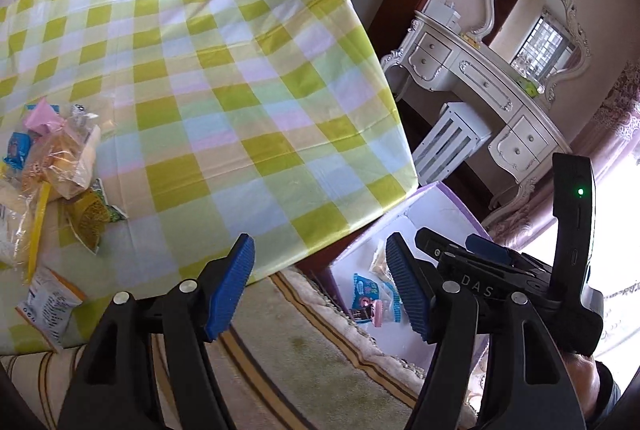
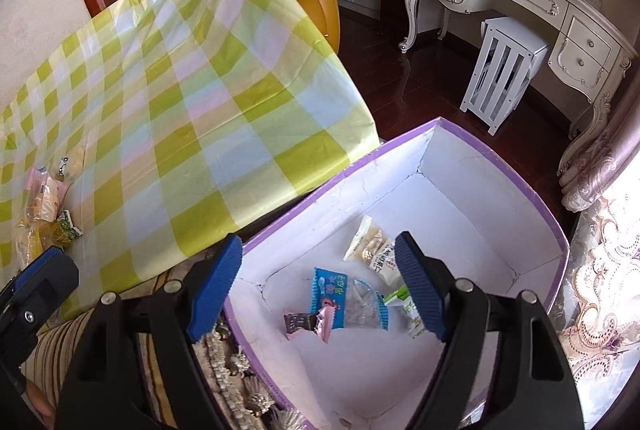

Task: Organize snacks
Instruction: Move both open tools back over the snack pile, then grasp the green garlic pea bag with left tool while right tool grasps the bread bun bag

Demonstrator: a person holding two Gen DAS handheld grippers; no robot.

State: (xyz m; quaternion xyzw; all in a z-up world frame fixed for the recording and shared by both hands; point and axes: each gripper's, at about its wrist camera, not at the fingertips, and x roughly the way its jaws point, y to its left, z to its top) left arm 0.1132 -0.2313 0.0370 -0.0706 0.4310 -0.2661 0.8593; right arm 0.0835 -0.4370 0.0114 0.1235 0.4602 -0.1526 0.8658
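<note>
Where the right hand-held gripper (image 2: 320,286) hangs open, green packet (image 2: 408,304) half hidden.

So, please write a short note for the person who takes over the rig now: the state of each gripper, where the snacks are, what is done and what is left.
Left gripper: open, nothing between the jaws, above the table's near edge.
Right gripper: open, empty, above the purple box.
Snacks: several packets lie on the floor of the box, which stands beside the table. A pile of packets remains on the checked tablecloth, at its left side, with one orange-and-white packet nearer the edge.
Done: some snacks are in the box.
Left: carry the remaining table snacks into the box.
</note>
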